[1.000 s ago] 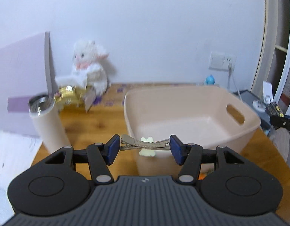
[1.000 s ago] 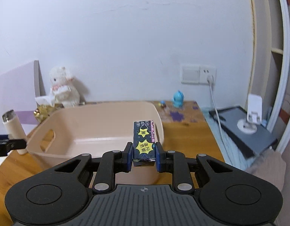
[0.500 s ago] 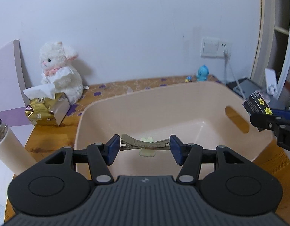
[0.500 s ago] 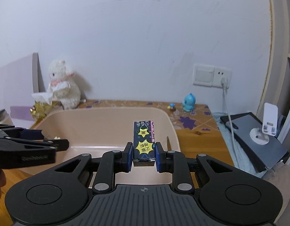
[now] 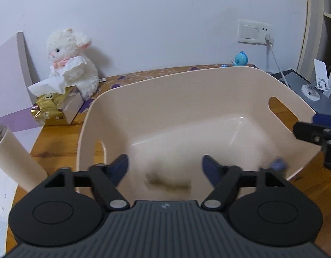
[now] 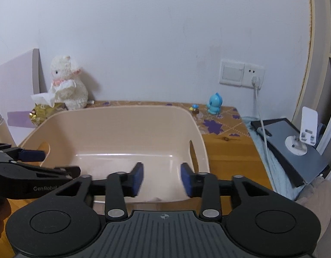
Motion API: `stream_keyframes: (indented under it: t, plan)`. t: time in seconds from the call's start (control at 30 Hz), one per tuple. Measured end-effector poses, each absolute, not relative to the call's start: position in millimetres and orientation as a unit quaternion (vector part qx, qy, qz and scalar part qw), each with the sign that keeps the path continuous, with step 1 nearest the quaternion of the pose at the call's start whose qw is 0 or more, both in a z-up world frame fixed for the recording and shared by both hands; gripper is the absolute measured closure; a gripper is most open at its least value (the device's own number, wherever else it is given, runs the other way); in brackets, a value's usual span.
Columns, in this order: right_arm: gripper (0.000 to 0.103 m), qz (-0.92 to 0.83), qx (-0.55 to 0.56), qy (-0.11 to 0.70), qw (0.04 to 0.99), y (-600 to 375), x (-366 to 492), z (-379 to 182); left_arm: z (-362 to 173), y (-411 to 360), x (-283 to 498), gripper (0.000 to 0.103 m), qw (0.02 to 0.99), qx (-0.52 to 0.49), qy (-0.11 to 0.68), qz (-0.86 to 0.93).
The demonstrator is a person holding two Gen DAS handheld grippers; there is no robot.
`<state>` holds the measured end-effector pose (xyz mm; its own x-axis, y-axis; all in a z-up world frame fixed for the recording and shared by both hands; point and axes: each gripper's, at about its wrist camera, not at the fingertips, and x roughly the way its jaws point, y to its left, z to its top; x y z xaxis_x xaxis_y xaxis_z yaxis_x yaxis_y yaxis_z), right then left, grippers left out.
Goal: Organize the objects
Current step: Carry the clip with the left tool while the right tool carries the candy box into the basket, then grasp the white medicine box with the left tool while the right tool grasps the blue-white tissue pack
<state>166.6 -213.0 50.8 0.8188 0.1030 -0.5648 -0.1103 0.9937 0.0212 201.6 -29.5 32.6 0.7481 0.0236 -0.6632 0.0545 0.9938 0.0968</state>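
A beige plastic bin (image 5: 156,79) with cut-out handles stands on the wooden table, and both grippers hover over it. My left gripper (image 5: 165,165) is open; below its fingers a hair clip (image 5: 168,185) shows as a brownish blur inside the bin. My right gripper (image 6: 161,178) is open with nothing between its blue pads (image 6: 137,178). A small dark blue blur (image 5: 277,165) near the bin's right wall may be the star-printed box; I cannot tell. The right gripper (image 5: 311,132) also shows at the left wrist view's right edge, and the left gripper (image 6: 36,162) at the right wrist view's left edge.
A white plush lamb (image 5: 70,64) and a gold tissue pack (image 5: 53,105) sit at the back left. A cream bottle (image 5: 12,154) stands left of the bin. At the back right are a blue figurine (image 6: 215,104), a wall socket with cable (image 6: 254,79) and a white phone stand (image 6: 303,135).
Both grippers have opened over the bin. The hair clip has left the left gripper and is dropping. The star-printed box is gone from between the right gripper's pads.
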Motion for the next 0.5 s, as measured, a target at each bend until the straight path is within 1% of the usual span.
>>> stream_keyframes:
  t: [0.13, 0.2, 0.33, 0.4, 0.5]
  plan:
    - [0.043, 0.054, -0.002, 0.282, 0.958, -218, 151, 62, 43, -25, 186, 0.019, 0.935, 0.052, 0.351, -0.008]
    - [0.038, 0.053, -0.003, 0.276, 0.960, -219, 142, 66, 48, -22, 176, 0.016, 0.936, 0.053, 0.349, -0.008]
    - [0.033, 0.052, -0.009, 0.271, 0.961, -222, 123, 71, 58, -16, 151, 0.012, 0.942, 0.047, 0.333, 0.000]
    - [0.030, 0.051, -0.011, 0.271, 0.961, -223, 115, 71, 60, -12, 140, 0.012, 0.942, 0.035, 0.335, -0.003]
    - [0.028, 0.051, -0.012, 0.274, 0.960, -225, 105, 69, 59, -6, 126, 0.012, 0.940, 0.030, 0.340, -0.003]
